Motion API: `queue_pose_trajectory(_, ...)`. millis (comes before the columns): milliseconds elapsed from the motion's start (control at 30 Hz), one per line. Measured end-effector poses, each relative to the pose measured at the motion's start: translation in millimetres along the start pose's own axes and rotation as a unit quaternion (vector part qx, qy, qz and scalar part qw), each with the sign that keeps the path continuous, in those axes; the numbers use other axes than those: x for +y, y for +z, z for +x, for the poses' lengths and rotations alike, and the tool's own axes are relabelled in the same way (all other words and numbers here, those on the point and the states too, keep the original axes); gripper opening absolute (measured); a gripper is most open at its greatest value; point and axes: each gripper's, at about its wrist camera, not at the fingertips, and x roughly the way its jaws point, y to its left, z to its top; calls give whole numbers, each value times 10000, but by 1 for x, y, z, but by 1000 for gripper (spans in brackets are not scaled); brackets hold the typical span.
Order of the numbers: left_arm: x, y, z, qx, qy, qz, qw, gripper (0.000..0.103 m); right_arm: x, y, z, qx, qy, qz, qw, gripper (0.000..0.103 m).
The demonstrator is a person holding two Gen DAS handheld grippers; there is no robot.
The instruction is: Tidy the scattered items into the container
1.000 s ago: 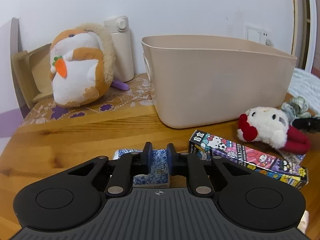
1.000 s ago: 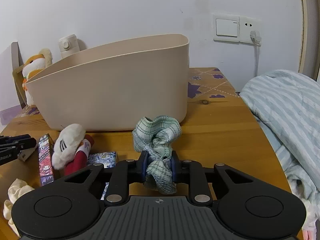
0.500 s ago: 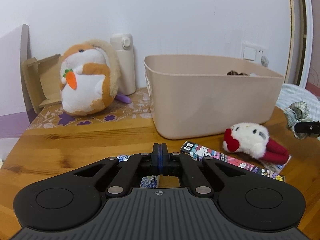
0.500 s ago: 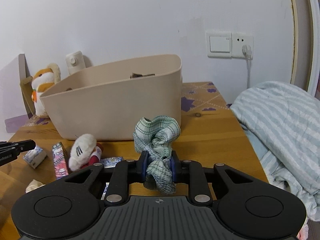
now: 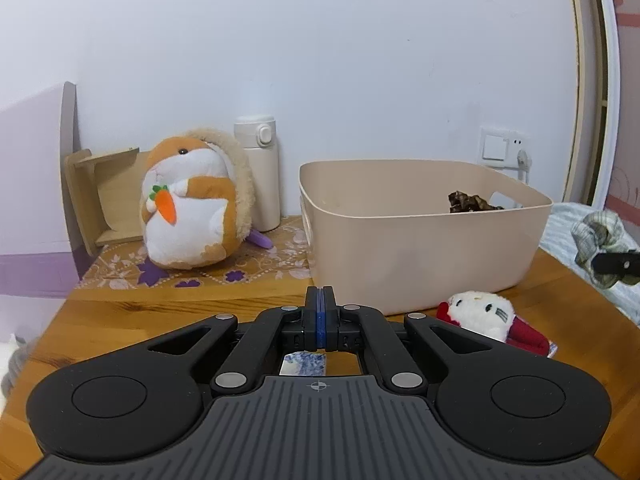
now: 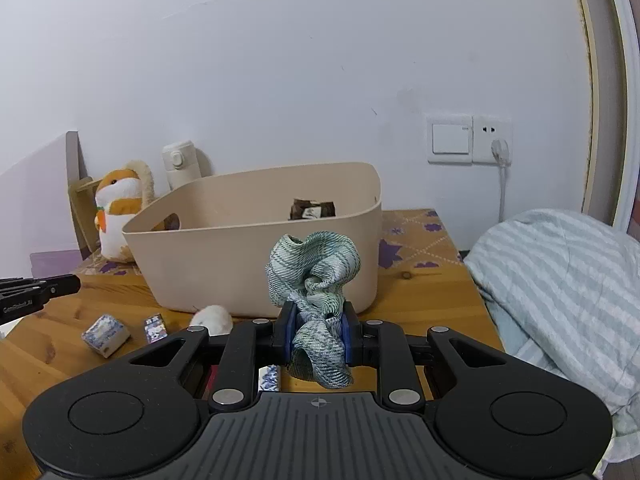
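My left gripper point(image 5: 319, 312) is shut with its pads pressed together and nothing between them. It hangs above the wooden table, short of the beige tub point(image 5: 424, 248). A blue-and-white packet point(image 5: 304, 364) lies on the table under it. My right gripper point(image 6: 318, 332) is shut on a green checked scrunchie point(image 6: 316, 268), held up in front of the tub point(image 6: 208, 268). A dark brown item point(image 6: 312, 210) lies inside the tub. On the table sit a white-and-red plush point(image 5: 484, 314), the packet point(image 6: 106, 334) and a small printed box point(image 6: 156, 326).
A hamster plush point(image 5: 192, 208), a cream bottle point(image 5: 260, 172) and an open cardboard box point(image 5: 108, 196) stand at the back left. Striped bedding point(image 6: 560, 288) bulges over the table's right edge. A wall switch and socket point(image 6: 468, 140) sit behind the tub.
Both grippers rose and pulled back from the table. The left jaws closed from either side of the blue-and-white packet to fully shut, leaving it on the table. The right kept the scrunchie.
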Motion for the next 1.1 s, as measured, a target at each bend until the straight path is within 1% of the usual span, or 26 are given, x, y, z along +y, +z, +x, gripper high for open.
queue_pose_trajectory(133,5,-8,3,164,4,-81,9998,0,1,-1,-3,-7,26,-7,10000,20)
queue_pose_trajectory(233,8,-15,9,417,-136,-141,9989,0,0,-3,-4,13,28,12,10000,20)
queue_pose_trajectory(300,8,-19,12,474,-164,-152,9986,0,-1,-4,-4,25,23,27,10000,20)
queue_pose_trajectory(333,7,-20,13,464,-132,-120,9988,1,-2,-4,-4,29,20,32,10000,20)
queue_pose_trajectory(400,5,-23,17,535,-100,-30,9985,6,-2,-4,-5,31,19,34,10000,20)
queue_pose_trajectory(433,4,-24,20,569,-59,6,9984,16,-3,-4,-5,29,16,31,10000,20)
queue_pose_trajectory(467,4,-25,21,597,19,41,9982,43,-3,-4,-6,29,15,33,10000,20)
queue_pose_trajectory(500,3,-27,23,592,131,66,9981,58,-4,-4,-6,30,17,37,10000,20)
queue_pose_trajectory(533,3,-28,22,519,247,79,9983,78,-3,-4,-6,29,16,37,10000,20)
queue_pose_trajectory(567,4,-30,21,414,333,85,9985,83,-4,-4,-6,35,17,39,10000,20)
queue_pose_trajectory(600,4,-31,22,376,382,107,9985,84,-4,-4,-6,42,18,43,10000,20)
queue_pose_trajectory(633,4,-31,24,425,400,151,9982,85,-5,-5,-6,50,15,47,10000,20)
queue_pose_trajectory(700,4,-32,33,627,416,270,9968,85,-6,-5,-5,68,10,63,10000,20)
queue_pose_trajectory(767,4,-34,40,717,480,375,9956,85,-6,-6,-5,77,20,87,9999,20)
queue_pose_trajectory(900,7,-40,52,855,493,352,9945,85,-5,-6,-6,78,27,64,9999,20)
queue_pose_trajectory(933,8,-42,53,866,461,309,9947,73,-6,-6,-6,78,23,64,9999,20)
queue_pose_trajectory(967,9,-43,54,877,427,259,9949,53,-6,-6,-6,77,17,69,9999,20)
queue_pose_trajectory(1000,10,-44,55,867,410,250,9951,51,-6,-6,-6,74,11,72,9999,20)
queue_pose_trajectory(1033,10,-44,54,819,423,258,9954,43,-6,-5,-6,72,5,75,9999,20)
queue_pose_trajectory(1100,9,-43,53,795,407,241,9957,37,-6,-6,-6,71,-3,82,9999,20)
